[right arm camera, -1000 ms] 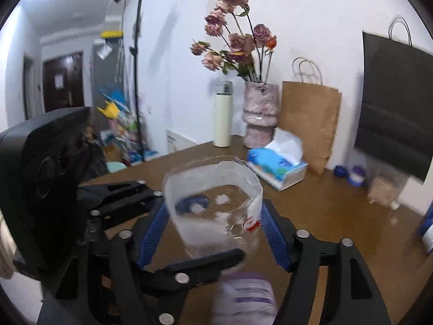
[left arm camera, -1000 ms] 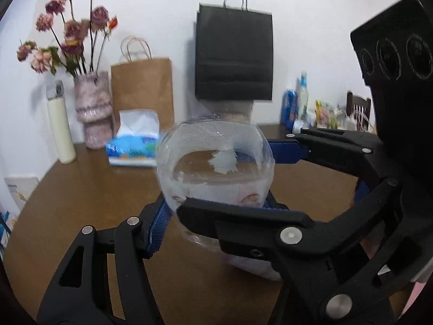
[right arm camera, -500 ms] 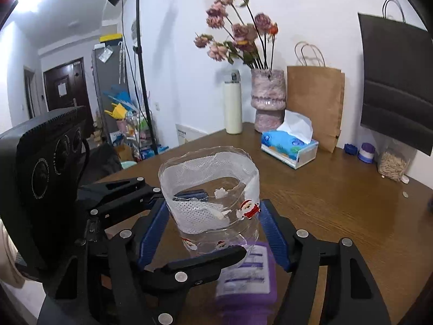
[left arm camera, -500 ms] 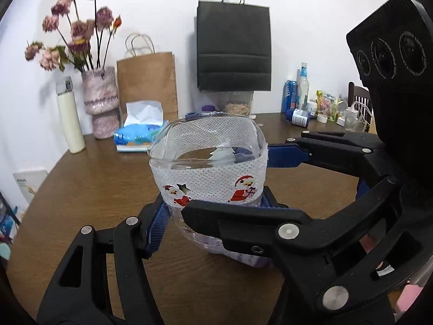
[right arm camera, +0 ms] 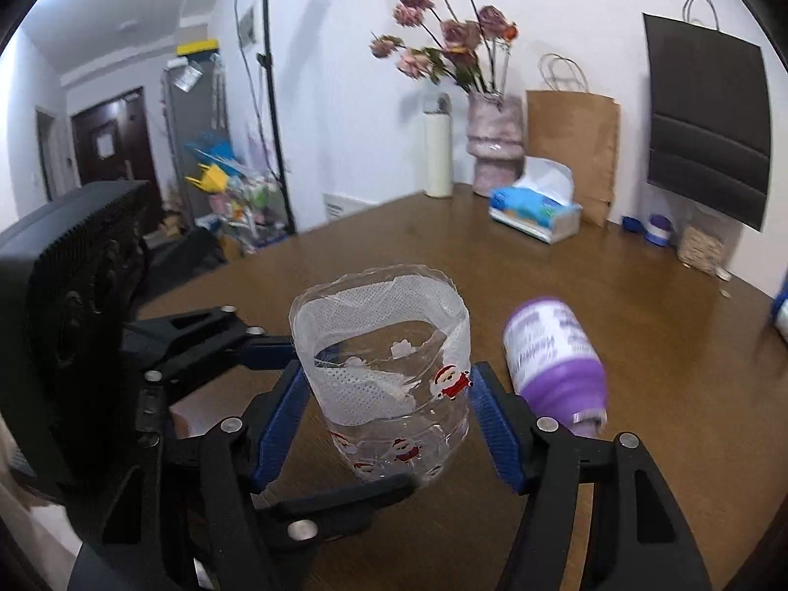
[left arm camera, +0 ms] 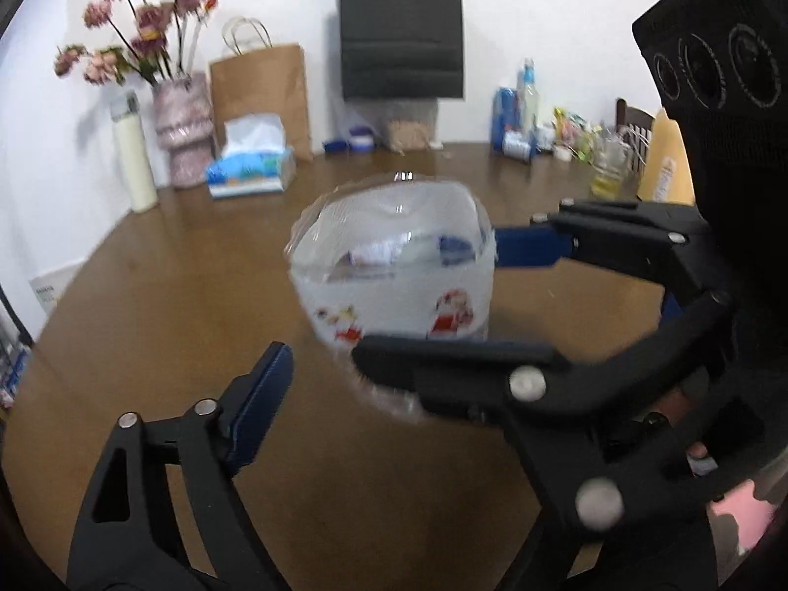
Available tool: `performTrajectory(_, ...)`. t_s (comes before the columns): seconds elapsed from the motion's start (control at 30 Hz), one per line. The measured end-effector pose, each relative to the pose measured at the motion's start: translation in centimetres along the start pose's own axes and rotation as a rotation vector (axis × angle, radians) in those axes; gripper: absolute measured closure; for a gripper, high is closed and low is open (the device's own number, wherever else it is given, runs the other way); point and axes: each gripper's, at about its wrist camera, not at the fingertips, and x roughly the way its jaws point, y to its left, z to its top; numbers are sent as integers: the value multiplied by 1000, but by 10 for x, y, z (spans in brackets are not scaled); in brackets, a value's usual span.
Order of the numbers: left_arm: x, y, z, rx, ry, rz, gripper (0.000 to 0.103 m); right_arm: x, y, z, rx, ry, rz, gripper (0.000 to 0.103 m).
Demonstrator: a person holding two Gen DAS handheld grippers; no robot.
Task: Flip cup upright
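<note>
A clear plastic cup [right arm camera: 389, 374] with a white band and Santa stickers stands upright, mouth up, on the brown table [right arm camera: 640, 354]. My right gripper [right arm camera: 384, 423] holds it, its blue pads pressed on both sides. In the left wrist view the cup [left arm camera: 394, 280] sits ahead with the right gripper's black fingers [left arm camera: 458, 359] around it. My left gripper [left arm camera: 394, 325] is open: its left pad [left arm camera: 256, 394] stands clear of the cup, and the right pad is hidden.
A purple bottle [right arm camera: 556, 359] lies on its side just right of the cup. At the back stand a flower vase [right arm camera: 492, 143], a white flask [right arm camera: 438, 152], a tissue box [right arm camera: 537, 207], a brown bag [right arm camera: 576, 143] and a black bag [left arm camera: 401, 29]. Small bottles [left arm camera: 522, 113] crowd the far right.
The cup has come down level and upright onto the table. My left gripper has opened and drawn back from it. The purple bottle now shows to the cup's right.
</note>
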Motion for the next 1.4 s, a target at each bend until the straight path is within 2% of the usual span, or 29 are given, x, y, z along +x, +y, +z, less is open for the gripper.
performTrajectory(0.03, 2, 0, -4, -2, 18, -8, 14, 0, -1, -4, -4, 5, -16, 32)
performTrajectory(0.1, 5, -1, -11, 3, 46, 6, 13, 2, -3, -12, -11, 20, -56, 32)
performTrajectory(0.23, 8, 0, -24, -1, 75, 63, 10, 5, -7, -24, -9, 40, -82, 32)
performTrajectory(0.3, 7, 2, -27, -18, 65, 76, 5, 6, -10, -25, 2, 42, -91, 31)
performTrajectory(0.37, 3, 7, -27, -53, 41, 62, 4, 6, -11, -27, 15, 53, -96, 30)
performTrajectory(0.4, 1, 9, -28, -62, 33, 73, 2, 8, -11, -28, 22, 70, -96, 27)
performTrajectory(0.47, -1, 9, -28, -68, 23, 85, 2, 8, -12, -29, 33, 78, -94, 26)
performTrajectory(0.6, -11, 10, -33, -70, -36, 102, 2, -11, -9, -29, 64, 31, -98, 26)
performTrajectory(0.73, -42, 10, -38, -64, -89, 124, 2, -49, -5, -27, 92, -30, -121, 25)
performTrajectory(0.8, -63, 16, -38, -82, -141, 164, 0, -73, -8, -28, 115, -58, -171, 23)
performTrajectory(0.87, -81, 28, -36, -112, -171, 225, 0, -98, -14, -34, 142, -60, -310, 19)
performTrajectory(0.93, -90, 40, -31, -145, -178, 293, 0, -112, -22, -40, 173, -47, -393, 16)
performTrajectory(0.97, -92, 45, -29, -161, -186, 303, 0, -120, -28, -45, 194, -49, -424, 16)
performTrajectory(1.17, -95, 52, -22, -213, -212, 315, 0, -134, -50, -56, 257, -54, -449, 16)
performTrajectory(1.4, -98, 36, -22, -161, -220, 326, 0, -134, -43, -57, 253, -77, -435, 16)
